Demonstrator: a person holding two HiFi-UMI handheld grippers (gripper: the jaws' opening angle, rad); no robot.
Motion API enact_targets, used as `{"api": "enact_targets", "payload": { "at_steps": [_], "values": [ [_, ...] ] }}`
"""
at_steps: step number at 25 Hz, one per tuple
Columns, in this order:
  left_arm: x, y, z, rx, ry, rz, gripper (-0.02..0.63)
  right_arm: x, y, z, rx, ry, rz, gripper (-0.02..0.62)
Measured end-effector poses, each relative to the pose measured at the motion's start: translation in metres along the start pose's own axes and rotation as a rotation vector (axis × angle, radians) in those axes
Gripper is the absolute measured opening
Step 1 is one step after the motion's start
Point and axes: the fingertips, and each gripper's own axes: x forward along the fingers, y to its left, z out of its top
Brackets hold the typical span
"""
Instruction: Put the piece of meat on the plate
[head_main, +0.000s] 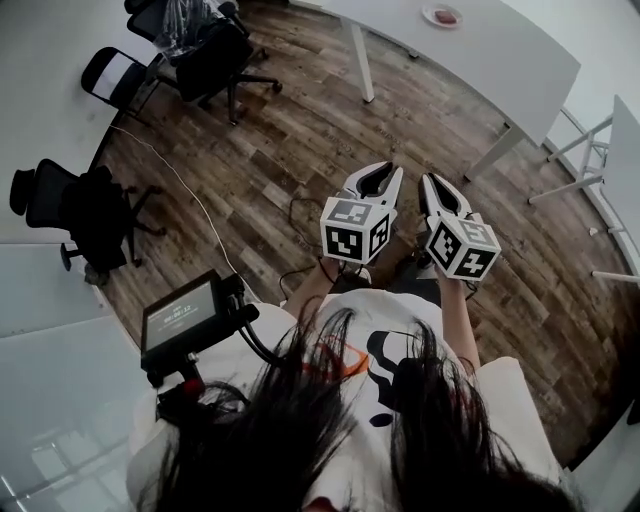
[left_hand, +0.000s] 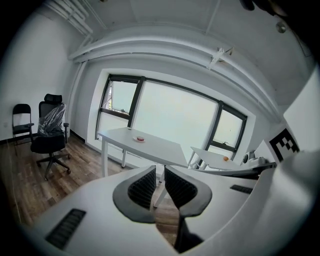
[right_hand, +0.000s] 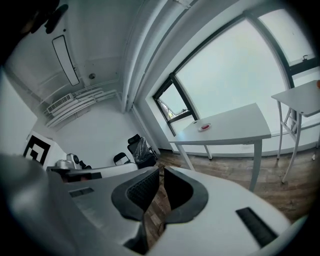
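Head view: left gripper (head_main: 374, 178) and right gripper (head_main: 441, 192) side by side above wood floor (head_main: 300, 130), both clenched, empty. Piece of meat (head_main: 445, 15) lies on plate (head_main: 430, 13) on white table (head_main: 500, 50), well apart.
Left gripper view: jaws together; office chair (left_hand: 49, 137) left.
Right gripper view: jaws together, nothing between.

Plate (head_main: 429, 13) on your far table (head_main: 520, 60): holds a reddish speck (head_main: 446, 15), too small to identify.
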Motion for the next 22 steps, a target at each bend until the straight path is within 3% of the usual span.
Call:
{"api": "enact_targets", "payload": {
  "at_steps": [7,13,22],
  "values": [
    [-0.073,0.016,-0.031,-0.003,0.03,-0.063,0.058,-0.029,0.073,-0.051,0.024,0.007,-0.029,0.038],
    [-0.094,0.008,-0.036,0.001,0.013,-0.102,0.058,-0.051,0.081,-0.061,0.011,-0.009,-0.084,0.038],
    [-0.106,-0.007,-0.035,0.024,-0.015,-0.146,0.058,-0.071,0.093,-0.055,-0.032,-0.057,-0.097,0.038]
  ]
}}
